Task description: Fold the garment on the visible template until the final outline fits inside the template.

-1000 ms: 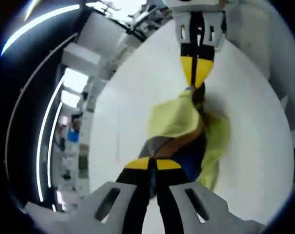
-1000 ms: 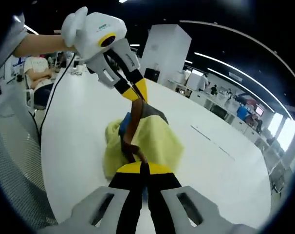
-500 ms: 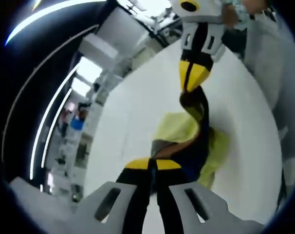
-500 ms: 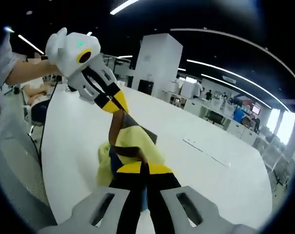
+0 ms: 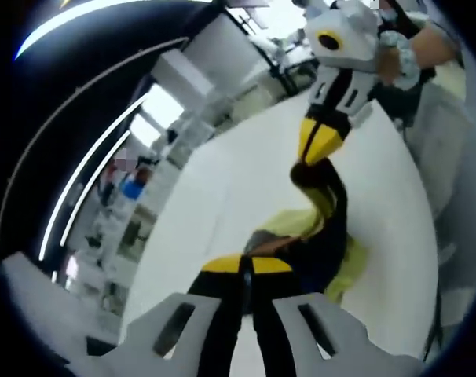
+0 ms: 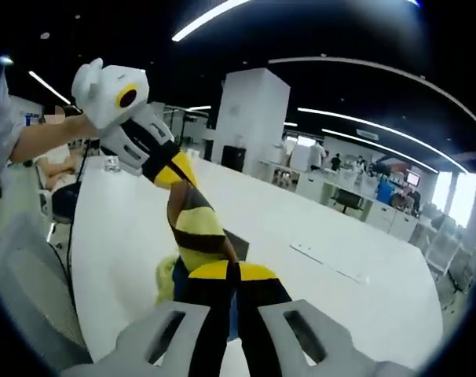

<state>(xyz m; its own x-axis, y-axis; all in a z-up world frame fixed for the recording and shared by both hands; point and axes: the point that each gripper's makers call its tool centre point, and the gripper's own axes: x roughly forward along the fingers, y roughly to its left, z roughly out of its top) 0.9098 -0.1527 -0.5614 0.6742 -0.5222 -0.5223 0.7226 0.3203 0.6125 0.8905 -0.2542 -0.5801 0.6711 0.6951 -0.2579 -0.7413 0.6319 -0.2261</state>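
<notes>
A yellow garment [image 5: 329, 210] with dark brown and blue bands hangs stretched between my two grippers above a white table [image 5: 238, 196]. My left gripper [image 5: 247, 265] is shut on one end of it. The right gripper [image 5: 316, 154] comes in from the top and is shut on the other end. In the right gripper view, my right gripper [image 6: 234, 272] clamps the striped garment [image 6: 195, 228], and the left gripper [image 6: 177, 174] holds it higher up at the left. The garment's yellow lower part [image 6: 166, 276] sags toward the table [image 6: 340, 290].
A faint dark line [image 6: 323, 262] marks the tabletop to the right of the garment. A grey mesh chair [image 6: 26, 302] stands at the table's left edge. A person's sleeve and hand [image 5: 415, 55] grip the right gripper. Desks and people fill the far background.
Both grippers have risen, still shut on the garment. The cloth is pulled up and drawn into a narrower band between them, with less of it lying on the table.
</notes>
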